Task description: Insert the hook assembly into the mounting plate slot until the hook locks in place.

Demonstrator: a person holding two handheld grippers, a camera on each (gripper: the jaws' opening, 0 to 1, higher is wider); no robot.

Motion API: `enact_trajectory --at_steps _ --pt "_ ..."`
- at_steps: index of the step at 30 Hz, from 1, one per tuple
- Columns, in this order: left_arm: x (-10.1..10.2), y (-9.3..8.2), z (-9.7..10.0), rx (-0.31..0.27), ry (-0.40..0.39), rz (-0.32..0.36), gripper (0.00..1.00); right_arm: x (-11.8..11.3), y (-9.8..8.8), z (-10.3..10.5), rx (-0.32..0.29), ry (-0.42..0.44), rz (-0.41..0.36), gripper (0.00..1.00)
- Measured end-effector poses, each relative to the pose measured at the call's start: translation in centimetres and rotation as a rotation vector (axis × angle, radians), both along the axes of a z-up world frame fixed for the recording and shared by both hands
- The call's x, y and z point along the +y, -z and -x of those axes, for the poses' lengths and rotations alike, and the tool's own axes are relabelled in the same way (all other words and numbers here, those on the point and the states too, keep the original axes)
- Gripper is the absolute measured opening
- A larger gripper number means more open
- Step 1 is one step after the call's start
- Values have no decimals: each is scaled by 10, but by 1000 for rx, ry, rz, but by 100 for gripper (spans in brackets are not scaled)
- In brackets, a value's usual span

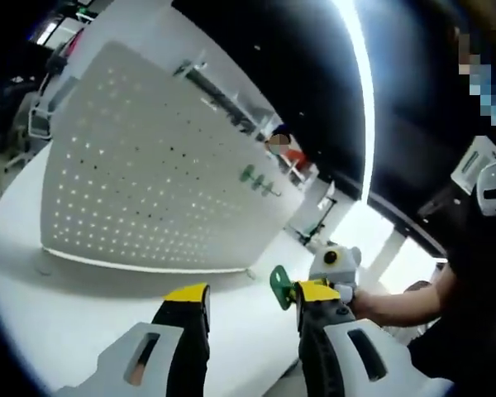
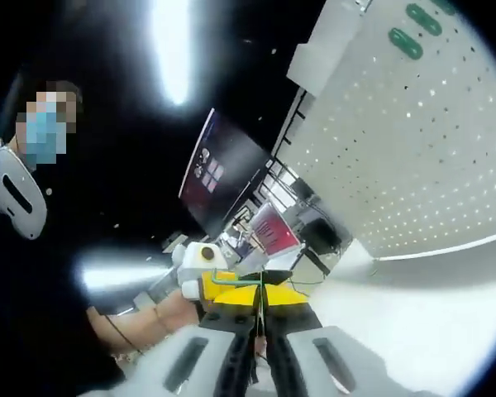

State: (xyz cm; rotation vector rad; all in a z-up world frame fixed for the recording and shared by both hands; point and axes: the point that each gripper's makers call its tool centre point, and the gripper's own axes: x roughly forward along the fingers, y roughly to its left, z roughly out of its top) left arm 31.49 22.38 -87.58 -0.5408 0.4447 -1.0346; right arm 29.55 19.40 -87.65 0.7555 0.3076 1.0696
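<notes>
A white perforated mounting plate (image 1: 149,174) stands upright on the white table (image 1: 74,322), with green hooks (image 1: 260,180) hung near its far end. My left gripper (image 1: 252,294) is open, its yellow-tipped jaws apart with nothing between them, well short of the plate. A loose green hook (image 1: 279,285) pokes out beside its right jaw, in front of the right gripper's housing (image 1: 335,263). In the right gripper view my right gripper (image 2: 260,296) is shut on the thin green hook (image 2: 231,282). The plate (image 2: 413,149) rises at the upper right with mounted hooks (image 2: 405,41).
A person in black stands close on the right, a hand (image 1: 380,306) behind the grippers. A dark monitor (image 2: 223,174) and shelving (image 2: 273,223) lie beyond the table edge. Bright ceiling strips (image 1: 364,91) glare overhead. Bare tabletop (image 2: 413,322) lies before the plate.
</notes>
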Motion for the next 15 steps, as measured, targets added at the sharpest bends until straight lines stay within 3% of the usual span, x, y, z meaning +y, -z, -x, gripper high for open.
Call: enact_trajectory --at_steps 9,11,15 --pt "-15 -17 10 33 79 129 28 4 -18 11 -10 -57 -110 0" --pt "-18 -24 14 37 106 170 22 5 -18 12 -12 -64 -110 0" --pt "-20 -27 16 33 122 192 13 5 -24 16 -10 -80 -154 0"
